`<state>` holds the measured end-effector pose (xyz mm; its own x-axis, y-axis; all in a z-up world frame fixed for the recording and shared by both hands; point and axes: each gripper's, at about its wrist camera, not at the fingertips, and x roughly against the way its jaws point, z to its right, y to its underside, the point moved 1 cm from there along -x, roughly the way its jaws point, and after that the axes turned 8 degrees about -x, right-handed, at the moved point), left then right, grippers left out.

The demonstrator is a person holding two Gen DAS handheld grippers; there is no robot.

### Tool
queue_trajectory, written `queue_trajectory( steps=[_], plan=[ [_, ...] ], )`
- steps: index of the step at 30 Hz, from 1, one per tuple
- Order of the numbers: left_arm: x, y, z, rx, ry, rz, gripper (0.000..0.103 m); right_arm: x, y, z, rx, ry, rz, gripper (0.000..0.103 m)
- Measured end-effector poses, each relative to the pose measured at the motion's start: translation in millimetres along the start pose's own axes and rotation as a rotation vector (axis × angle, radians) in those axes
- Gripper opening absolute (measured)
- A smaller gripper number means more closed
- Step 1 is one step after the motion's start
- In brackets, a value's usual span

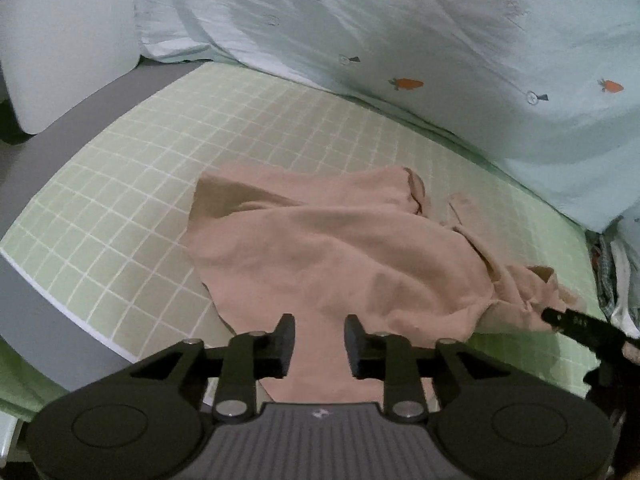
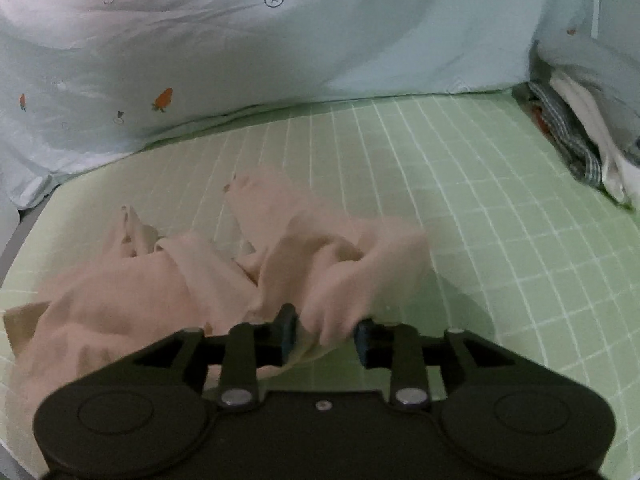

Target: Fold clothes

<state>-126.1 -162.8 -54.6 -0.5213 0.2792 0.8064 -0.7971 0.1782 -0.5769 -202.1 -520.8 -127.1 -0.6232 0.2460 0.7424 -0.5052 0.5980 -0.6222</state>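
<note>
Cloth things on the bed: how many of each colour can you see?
Crumpled pink garment: 1
Pale blue carrot-print quilt: 1
Green checked bed sheet: 1
Grey-and-white pile of folded clothes: 1; pieces cannot be counted
Total: 4

The left gripper [image 1: 319,346] sits low at six o'clock, jaws parted, with pink cloth showing in the gap and neither pad pressing on it. That cloth is a crumpled pink garment [image 1: 332,248] sprawled over the middle of a green checked mat [image 1: 132,208]. Out at four o'clock the dark tip of the right gripper [image 1: 568,322] pokes in, touching the garment's bunched edge. Across the top, from eleven round to two o'clock, lies a pale quilt [image 1: 420,28] printed with little carrots. At ten o'clock, a white pillow [image 1: 60,52].
</note>
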Motion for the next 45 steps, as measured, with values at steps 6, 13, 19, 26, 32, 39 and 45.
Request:
queue_trajectory(
  steps=[6,13,19,26,32,39,45],
  plan=[
    [2.0,-4.3,3.3,-0.023,-0.027,0.0,0.041,8.7,3.4,-2.5,-0.005,0.01,0.028,0.048],
    [-17.2,-45.2,4.7,-0.074,-0.026,0.006,0.053,24.8,-14.7,-7.8,-0.025,0.118,0.149,0.077],
    [-51.3,-84.8,12.7,-0.084,0.016,-0.013,0.06,8.0,-37.9,-8.9,-0.011,0.171,0.133,0.091],
    [-116.8,-133.1,38.0,-0.108,0.131,-0.078,0.064,-60.2,-51.0,-17.9,0.094,0.177,0.001,0.095],
    [-195.1,-165.5,67.0,-0.13,0.238,-0.191,0.064,-122.3,-58.3,-24.3,0.183,0.126,-0.187,0.084],
    [-260.3,-169.1,78.4,-0.103,0.212,-0.313,0.012,-135.3,-66.0,-12.5,0.09,0.082,-0.228,0.072],
    [-255.9,-176.5,43.9,-0.004,0.179,-0.252,0.003,-123.5,-80.1,1.7,0.033,0.071,-0.136,0.085]
  ],
)
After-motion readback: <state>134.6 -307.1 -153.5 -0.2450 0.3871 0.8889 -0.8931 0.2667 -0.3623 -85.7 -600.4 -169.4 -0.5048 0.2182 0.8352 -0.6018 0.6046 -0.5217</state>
